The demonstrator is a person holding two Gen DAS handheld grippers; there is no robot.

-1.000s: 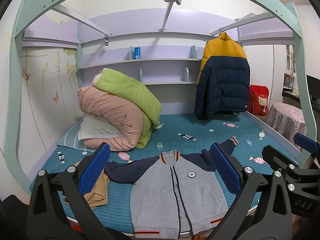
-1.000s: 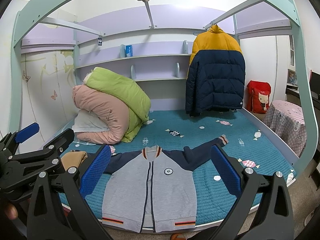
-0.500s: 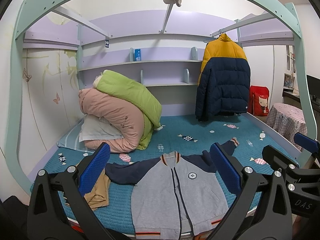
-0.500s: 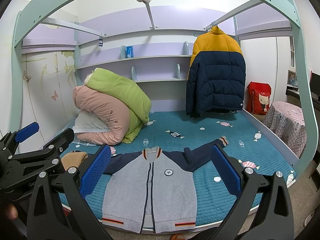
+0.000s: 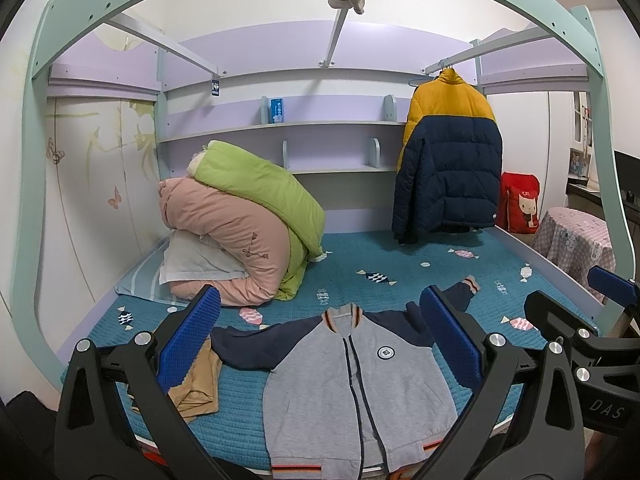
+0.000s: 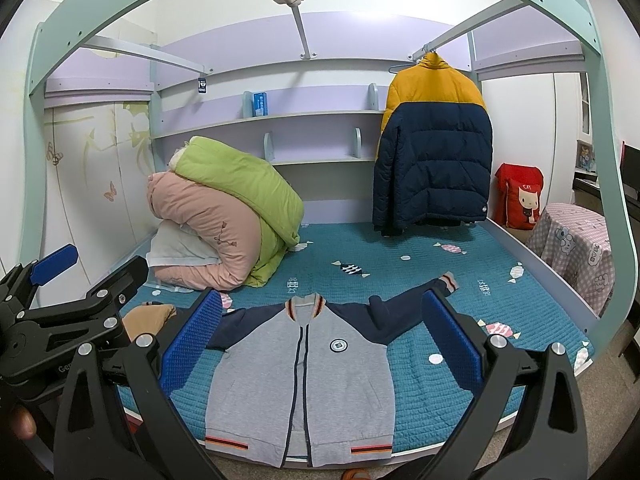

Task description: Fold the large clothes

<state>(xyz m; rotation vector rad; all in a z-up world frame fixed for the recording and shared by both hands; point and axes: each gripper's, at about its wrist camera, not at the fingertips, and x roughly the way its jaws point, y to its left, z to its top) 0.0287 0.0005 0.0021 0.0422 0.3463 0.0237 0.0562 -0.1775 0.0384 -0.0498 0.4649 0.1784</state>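
A grey zip jacket [image 5: 352, 396] [image 6: 304, 384] with navy sleeves lies flat, front up, at the near edge of the teal bed, both sleeves spread outward. My left gripper [image 5: 320, 344] hangs open in the air in front of the bed, well short of the jacket, nothing between its blue pads. My right gripper [image 6: 320, 340] is likewise open and empty, held back from the hem. In the right wrist view the left gripper's body shows at the left edge; the right gripper's body shows at the right of the left wrist view.
A tan garment [image 5: 196, 388] lies crumpled left of the jacket. Rolled pink and green quilts [image 5: 240, 232] on a pillow fill the back left. A yellow-and-navy puffer coat [image 5: 448, 164] hangs at back right. A checked-cloth table [image 6: 576, 252] stands right of the bed.
Both cameras have drifted slightly, so the scene sits a little lower in view. The jacket has not moved and both grippers have stayed open.
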